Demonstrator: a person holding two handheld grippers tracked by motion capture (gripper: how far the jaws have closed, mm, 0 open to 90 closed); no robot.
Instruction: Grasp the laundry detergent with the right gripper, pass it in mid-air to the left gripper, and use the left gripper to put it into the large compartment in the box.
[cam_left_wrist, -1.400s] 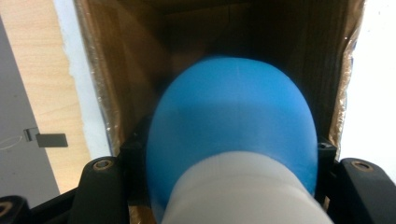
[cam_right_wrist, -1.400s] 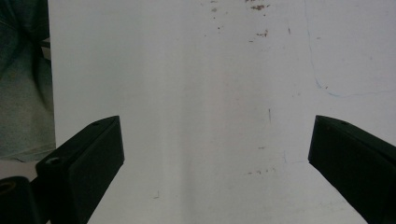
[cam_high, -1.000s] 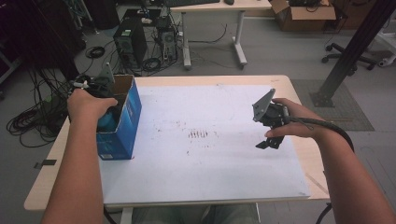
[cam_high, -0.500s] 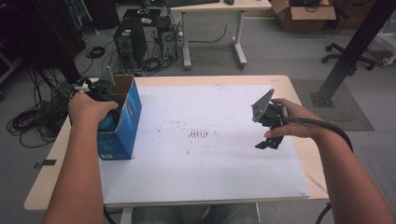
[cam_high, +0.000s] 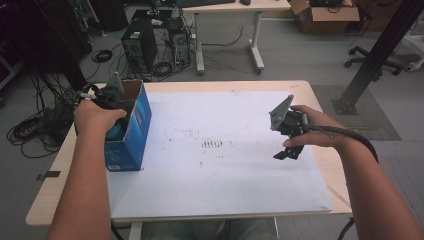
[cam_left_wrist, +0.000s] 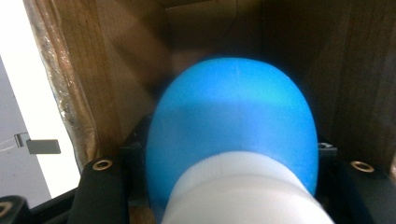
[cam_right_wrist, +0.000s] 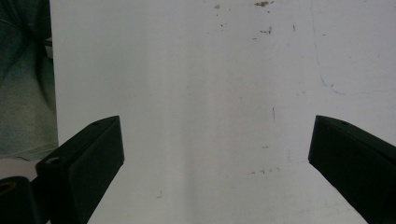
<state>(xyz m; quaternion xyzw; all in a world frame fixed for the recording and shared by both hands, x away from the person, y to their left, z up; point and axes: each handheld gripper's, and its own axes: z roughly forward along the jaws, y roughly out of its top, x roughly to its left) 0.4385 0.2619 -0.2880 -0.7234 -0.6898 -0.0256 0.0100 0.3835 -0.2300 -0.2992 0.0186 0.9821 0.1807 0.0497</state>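
At the left edge of the tabletop we find the blue cardboard box standing upright with its top open, and the left tongs reach down into it. The left gripper view looks past a blue and white rounded object clenched between the left tongs, with the brown inner walls of the box close around it. We judge the object either about to be set down inside the box or just gripped for lifting out; the pictures do not decide which. It has not been released and sits well inside the box.

The right tongs hover over the white sheet near the right edge of the tabletop, spread wide and empty; the right gripper view confirms nothing between them, just stained white surface.

The high view gives the layout but hides most of the object behind the left hand. The left gripper view supplies the grip and the box interior.
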